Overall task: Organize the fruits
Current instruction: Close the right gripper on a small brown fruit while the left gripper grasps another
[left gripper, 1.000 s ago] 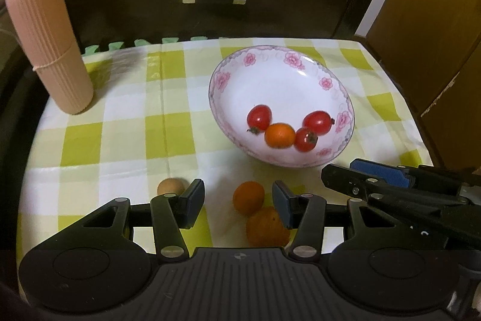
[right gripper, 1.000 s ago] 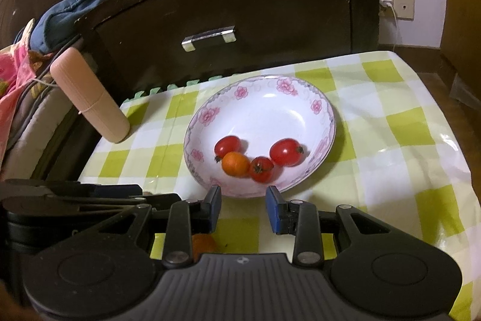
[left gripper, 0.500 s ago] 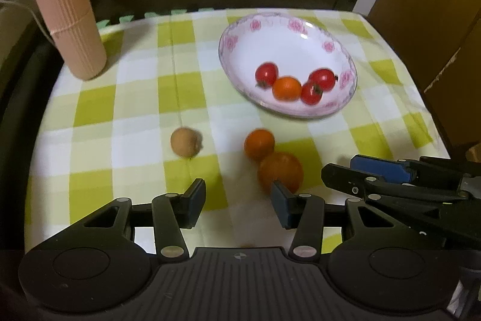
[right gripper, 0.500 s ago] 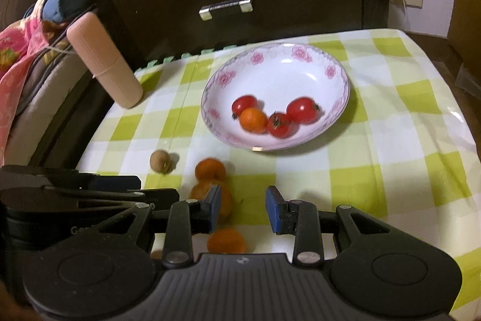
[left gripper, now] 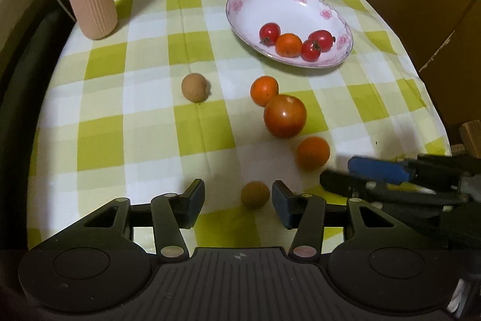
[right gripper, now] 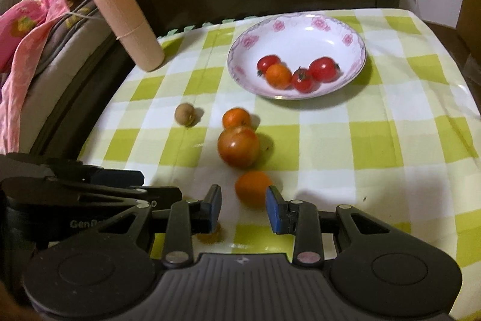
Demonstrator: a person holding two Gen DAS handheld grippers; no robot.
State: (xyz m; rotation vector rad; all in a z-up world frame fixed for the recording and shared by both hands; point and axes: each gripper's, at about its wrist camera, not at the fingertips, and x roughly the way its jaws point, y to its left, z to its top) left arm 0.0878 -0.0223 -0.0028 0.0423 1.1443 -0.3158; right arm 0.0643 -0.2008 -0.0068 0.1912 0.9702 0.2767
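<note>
While five fruits lie loose on the checked cloth (left gripper: 102,140) short of the floral bowl (left gripper: 339,20), four are held inside it. Small brown fruit (left gripper: 255,194): framed, untouched, by the opening left gripper (left gripper: 237,196); a nudge could roll it. Orange fruit (right gripper: 253,188): bracketed, ungripped, by the narrowly parted right gripper (right gripper: 243,208). Both are pitched downward.

I note warm, dim indoor light; glare on the large tomato (left gripper: 285,116); soft shadows beside fruit; slight motion blur; strong fisheye bending and dark corners.
</note>
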